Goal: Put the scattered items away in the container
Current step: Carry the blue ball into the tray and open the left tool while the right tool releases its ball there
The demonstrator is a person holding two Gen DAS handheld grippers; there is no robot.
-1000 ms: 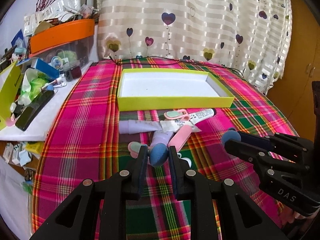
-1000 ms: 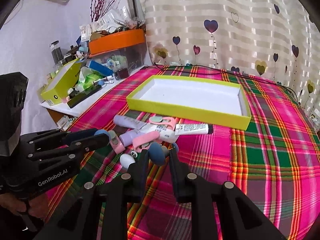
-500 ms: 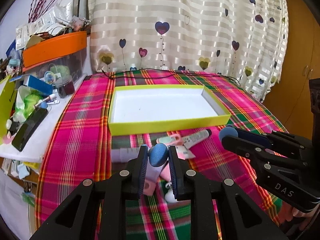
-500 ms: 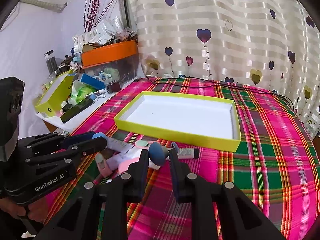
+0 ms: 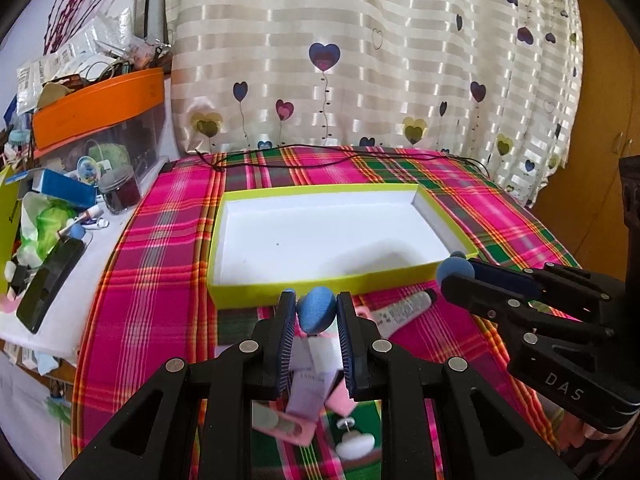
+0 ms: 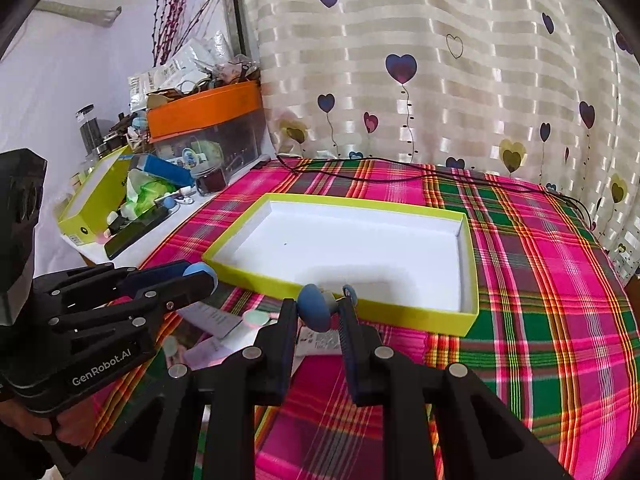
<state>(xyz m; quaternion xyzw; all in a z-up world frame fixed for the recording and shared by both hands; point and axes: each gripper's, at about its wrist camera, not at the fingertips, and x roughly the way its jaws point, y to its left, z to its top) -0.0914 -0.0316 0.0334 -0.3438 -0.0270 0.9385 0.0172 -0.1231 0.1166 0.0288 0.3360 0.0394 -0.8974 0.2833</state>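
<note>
A shallow yellow-green box point(image 5: 320, 285) with a white inside lies on the plaid cloth, nothing in it. My left gripper point(image 5: 316, 309) is shut on a blue sponge point(image 5: 318, 312), just before the box's near wall. My right gripper point(image 6: 319, 304) is shut on a second blue sponge point(image 6: 313, 307), at the near rim of the box point(image 6: 400, 314). Each gripper shows in the other's view: the right gripper point(image 5: 454, 276) and the left gripper point(image 6: 200, 276). Under the fingers lie a black-capped tube point(image 5: 404, 308), a lilac tube point(image 5: 310, 390), a pink case point(image 5: 288, 428) and a white knob point(image 5: 354, 444).
A cluttered side table on the left carries an orange-lidded clear bin point(image 5: 100, 112), a dark jar point(image 5: 118, 192) and a black flat object point(image 5: 50, 284). A black cable point(image 5: 320, 156) runs along the cloth's far edge before the heart-print curtain. A wooden cabinet point(image 5: 600, 120) stands right.
Both grippers have moved forward and slightly up toward the box, each carrying its blue sponge. The scattered items have slid from ahead of the fingertips to beneath them.
</note>
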